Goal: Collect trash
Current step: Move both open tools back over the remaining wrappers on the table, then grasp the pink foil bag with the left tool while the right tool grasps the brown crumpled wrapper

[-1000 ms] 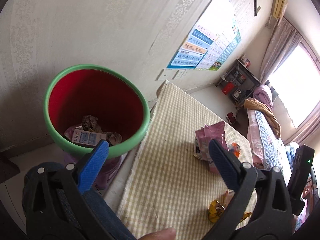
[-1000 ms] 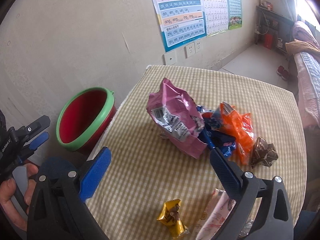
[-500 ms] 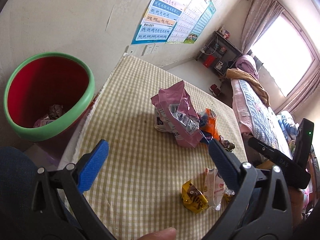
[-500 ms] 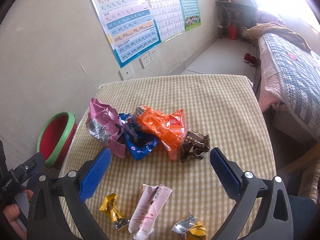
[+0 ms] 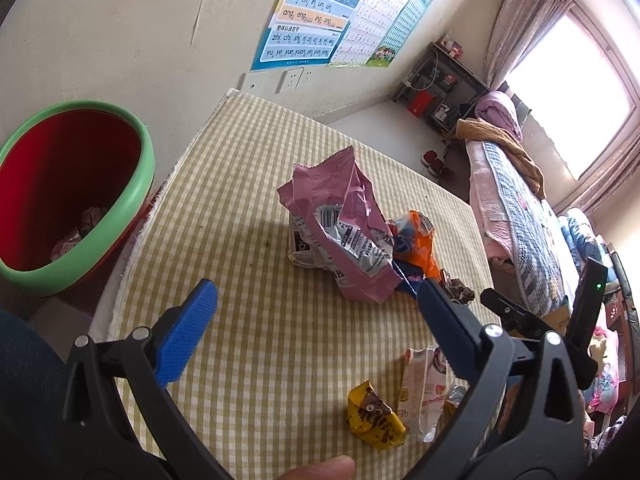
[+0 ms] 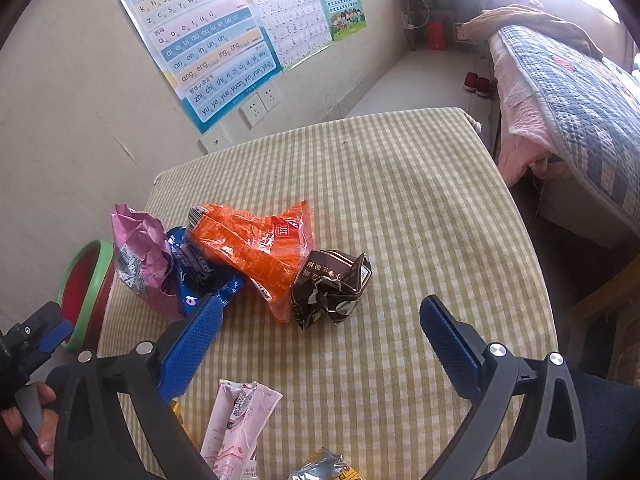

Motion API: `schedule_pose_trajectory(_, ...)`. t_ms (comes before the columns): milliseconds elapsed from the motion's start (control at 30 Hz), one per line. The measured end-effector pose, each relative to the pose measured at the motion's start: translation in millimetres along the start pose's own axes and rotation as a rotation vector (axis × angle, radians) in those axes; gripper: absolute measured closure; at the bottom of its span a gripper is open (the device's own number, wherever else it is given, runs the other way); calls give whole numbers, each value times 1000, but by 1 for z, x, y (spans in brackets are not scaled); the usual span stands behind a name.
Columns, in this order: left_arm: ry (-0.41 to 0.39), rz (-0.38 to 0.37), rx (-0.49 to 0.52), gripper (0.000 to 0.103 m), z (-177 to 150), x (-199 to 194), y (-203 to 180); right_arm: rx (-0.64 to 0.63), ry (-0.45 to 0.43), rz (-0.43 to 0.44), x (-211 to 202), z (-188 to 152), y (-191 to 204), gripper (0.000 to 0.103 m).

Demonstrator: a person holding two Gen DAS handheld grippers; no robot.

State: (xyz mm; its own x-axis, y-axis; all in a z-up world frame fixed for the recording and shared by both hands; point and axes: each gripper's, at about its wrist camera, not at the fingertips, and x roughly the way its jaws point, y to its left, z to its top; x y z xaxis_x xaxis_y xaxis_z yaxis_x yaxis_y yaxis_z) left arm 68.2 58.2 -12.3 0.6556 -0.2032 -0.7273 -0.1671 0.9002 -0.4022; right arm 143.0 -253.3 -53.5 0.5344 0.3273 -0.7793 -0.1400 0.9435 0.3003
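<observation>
While right tongs (image 6: 320, 316) gape, brown wrapper (image 6: 330, 286) lies between.

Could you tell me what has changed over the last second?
The left gripper swung from over the red bin toward the table; the right gripper swung toward the brown wrapper. Both stayed open and empty. The wrappers, including the pink bag, stayed put.

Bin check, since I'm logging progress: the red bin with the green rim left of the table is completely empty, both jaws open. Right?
Not quite. The red bin is not empty: the left wrist view shows crumpled wrappers at its bottom. The rest holds: left gripper and right gripper both stand with jaws open.
</observation>
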Motion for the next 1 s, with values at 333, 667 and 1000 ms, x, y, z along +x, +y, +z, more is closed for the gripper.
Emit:
schedule_pose_trajectory(333,32,41,10,6,9,20,-5,15,60,2,40,5,-5,15)
schedule_pose_trajectory(667,71,51,4,6,21,43,-7,-26,104,-53,59,1,-7,50)
schedule_pose_trajectory(1000,132,67,-8,6,26,78,-12,-50,64,-40,48,5,-8,53)
